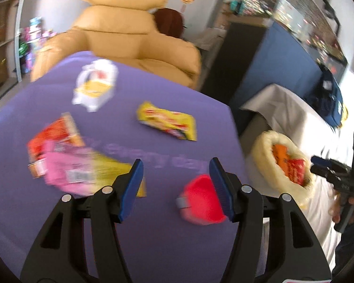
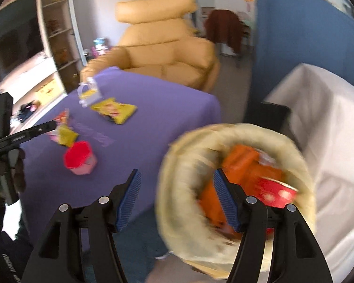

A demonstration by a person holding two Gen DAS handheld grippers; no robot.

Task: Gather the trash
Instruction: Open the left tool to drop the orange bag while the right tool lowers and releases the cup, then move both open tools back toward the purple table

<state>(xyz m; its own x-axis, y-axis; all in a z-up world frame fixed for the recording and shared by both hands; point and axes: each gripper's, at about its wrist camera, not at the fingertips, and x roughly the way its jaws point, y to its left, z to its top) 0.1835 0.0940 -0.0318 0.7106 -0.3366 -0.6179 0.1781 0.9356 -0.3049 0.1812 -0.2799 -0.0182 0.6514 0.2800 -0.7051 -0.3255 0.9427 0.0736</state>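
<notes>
Trash lies on a purple table [image 1: 153,235]: a red-and-pink cup [image 1: 200,202], a yellow wrapper [image 1: 167,123], a pink and yellow packet [image 1: 82,172], a red-orange packet [image 1: 52,136] and a white plastic pack [image 1: 95,85]. My left gripper [image 1: 177,186] is open and empty above the table, the cup beside its right finger. A cream bag [image 2: 184,188] holds an orange box [image 2: 247,165] and a red cup [image 2: 278,193]. My right gripper [image 2: 177,193] is open and empty, its right finger over the bag's mouth. The cup [image 2: 80,158] also shows in the right wrist view.
A tan armchair [image 1: 129,35] stands behind the table. A white-covered surface [image 2: 318,122] is on the right beside the bag, with a blue partition [image 2: 306,35] behind. Shelves [image 2: 56,23] stand at the left.
</notes>
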